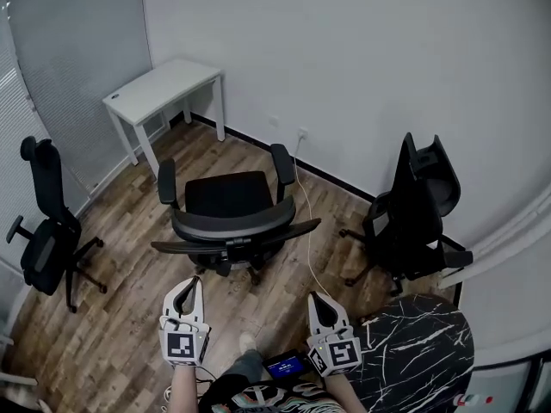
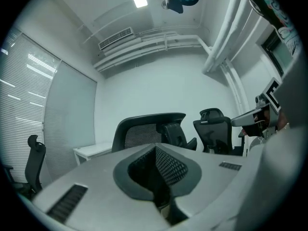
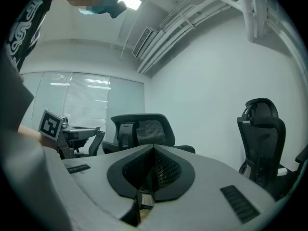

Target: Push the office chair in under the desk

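Standing in the open middle of the wooden floor [image 1: 129,334], the office chair [image 1: 228,218] has its back to the person and its seat facing the white bench [image 1: 164,84] in the far corner, well apart from it. The left tool [image 1: 191,286] and right tool [image 1: 317,301] are held level just behind the backrest, not touching it, each with its jaws closed together and nothing between them.

From here the chair looks solid but not hard to shift: it sits on castors over smooth boards, so I'd expect it to roll at a steady shove. The trouble is the swivel, since a push on one side would likely spin the seat instead of moving it. The mesh of the backrest will give, so the firm top rim is the better place, one closed tool towards each end. The armrests [image 1: 282,160] may catch the bench edge, and the white cable [image 1: 303,205] trailing on the floor at the chair's right could snag a wheel.
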Motion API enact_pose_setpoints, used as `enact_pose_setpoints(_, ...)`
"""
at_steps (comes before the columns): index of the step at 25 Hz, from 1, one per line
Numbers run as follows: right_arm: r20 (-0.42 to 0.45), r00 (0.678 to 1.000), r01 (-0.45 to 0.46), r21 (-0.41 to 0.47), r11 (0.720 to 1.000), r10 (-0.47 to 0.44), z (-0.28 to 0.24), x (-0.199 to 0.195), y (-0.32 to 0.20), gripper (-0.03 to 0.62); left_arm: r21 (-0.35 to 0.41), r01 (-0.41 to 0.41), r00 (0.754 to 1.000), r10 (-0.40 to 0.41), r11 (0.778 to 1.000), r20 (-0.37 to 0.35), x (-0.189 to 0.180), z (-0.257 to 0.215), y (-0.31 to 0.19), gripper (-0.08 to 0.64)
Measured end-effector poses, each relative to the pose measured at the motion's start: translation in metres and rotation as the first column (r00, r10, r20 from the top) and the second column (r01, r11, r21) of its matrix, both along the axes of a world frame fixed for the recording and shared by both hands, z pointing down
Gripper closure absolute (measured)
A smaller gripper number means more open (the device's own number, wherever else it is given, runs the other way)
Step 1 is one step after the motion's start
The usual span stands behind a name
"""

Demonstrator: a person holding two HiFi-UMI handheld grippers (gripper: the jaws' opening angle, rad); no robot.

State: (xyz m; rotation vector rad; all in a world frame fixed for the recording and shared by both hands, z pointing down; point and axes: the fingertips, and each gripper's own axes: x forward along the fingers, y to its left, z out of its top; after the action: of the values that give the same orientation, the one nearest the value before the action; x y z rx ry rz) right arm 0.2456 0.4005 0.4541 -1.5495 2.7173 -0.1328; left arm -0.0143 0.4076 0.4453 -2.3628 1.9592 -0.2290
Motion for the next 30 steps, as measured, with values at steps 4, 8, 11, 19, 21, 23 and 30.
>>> enact_pose_setpoints(4, -0.012, 1.0, -0.005, -0.005, 1.0, 0.005, 0.004, -0.005, -0.041, 0.577, 0.002, 0.014, 1.0, -0.014, 1.0, -0.001, -0.014, 0.004, -0.038, 0.529)
enact_pose_setpoints(8, -0.008, 1.0, 0.007, 0.005, 1.0, -0.007, 0.005, -0.021, -0.07, 0.577, 0.015, 0.025, 1.0, -0.025, 1.0, -0.008, -0.033, 0.005, -0.058, 0.528)
enact_pose_setpoints(11, -0.015, 1.0, 0.016, 0.013, 1.0, -0.016, 0.005, -0.031, -0.088, 0.577, 0.028, 0.039, 0.999, -0.039, 0.999, -0.001, -0.044, 0.003, -0.07, 0.529)
enact_pose_setpoints(19, -0.06, 0.998, 0.003, 0.058, 0.998, 0.0, -0.002, -0.045, -0.126, 0.575, 0.012, 0.016, 0.999, -0.016, 1.0, 0.03, -0.061, 0.005, -0.092, 0.497)
enact_pose_setpoints(21, -0.068, 0.998, -0.005, 0.067, 0.998, 0.009, -0.001, -0.046, -0.132, 0.572, 0.007, 0.005, 1.0, -0.005, 1.0, 0.015, -0.063, 0.006, -0.096, 0.463)
enact_pose_setpoints(23, -0.076, 0.997, -0.009, 0.072, 0.997, 0.014, -0.002, -0.047, -0.139, 0.558, 0.007, -0.001, 1.0, 0.001, 1.0, 0.024, -0.066, 0.006, -0.102, 0.444)
enact_pose_setpoints(30, -0.092, 0.996, 0.024, 0.035, 0.999, -0.021, -0.003, -0.056, -0.159, 0.402, 0.007, -0.098, 0.994, 0.097, 0.995, 0.052, -0.063, 0.001, -0.11, 0.277)
